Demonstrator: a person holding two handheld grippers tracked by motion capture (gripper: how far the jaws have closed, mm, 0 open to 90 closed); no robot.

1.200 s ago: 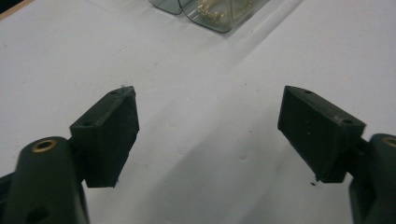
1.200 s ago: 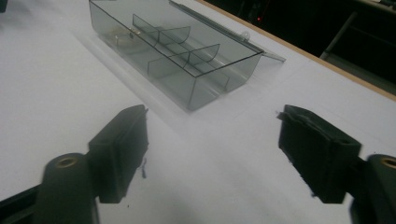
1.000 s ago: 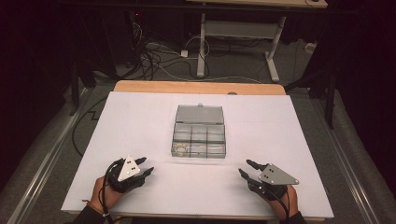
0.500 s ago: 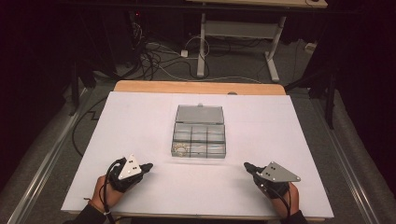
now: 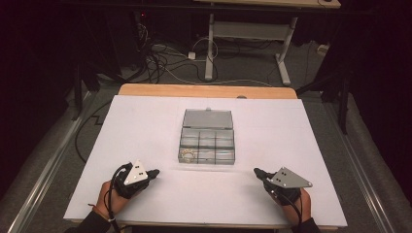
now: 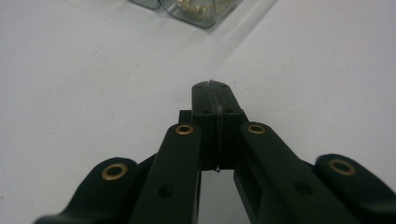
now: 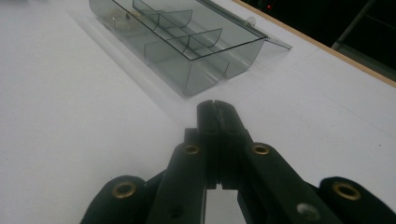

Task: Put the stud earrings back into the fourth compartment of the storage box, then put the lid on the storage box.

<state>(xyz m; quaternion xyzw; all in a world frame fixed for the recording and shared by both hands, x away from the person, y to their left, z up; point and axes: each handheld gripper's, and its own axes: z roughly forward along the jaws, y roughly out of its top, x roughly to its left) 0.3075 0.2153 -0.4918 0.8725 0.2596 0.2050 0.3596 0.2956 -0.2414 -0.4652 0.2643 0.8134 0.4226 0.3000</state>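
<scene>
A clear grey compartment box (image 5: 231,145) lies in the middle of the white table cover, its lid (image 5: 208,119) folded back flat on the far side. Small gold-coloured parts (image 5: 187,155) sit in its front left compartment. My left gripper (image 5: 154,172) rests low near the front left of the table, shut with nothing between its jaws, which press together in the left gripper view (image 6: 214,91). My right gripper (image 5: 256,171) is at the front right, also shut and empty (image 7: 216,108). Both point inward toward the box (image 7: 205,79), a short way from it.
The white cover (image 5: 301,131) spreads over a wooden tabletop whose far edge (image 5: 204,91) shows. Beyond the table, cables (image 5: 165,53) lie on the floor by a white desk frame (image 5: 243,34). Metal rails run along both sides.
Both grippers' jaws stood apart a second ago and are now closed together on nothing. The hands have stayed where they were.
</scene>
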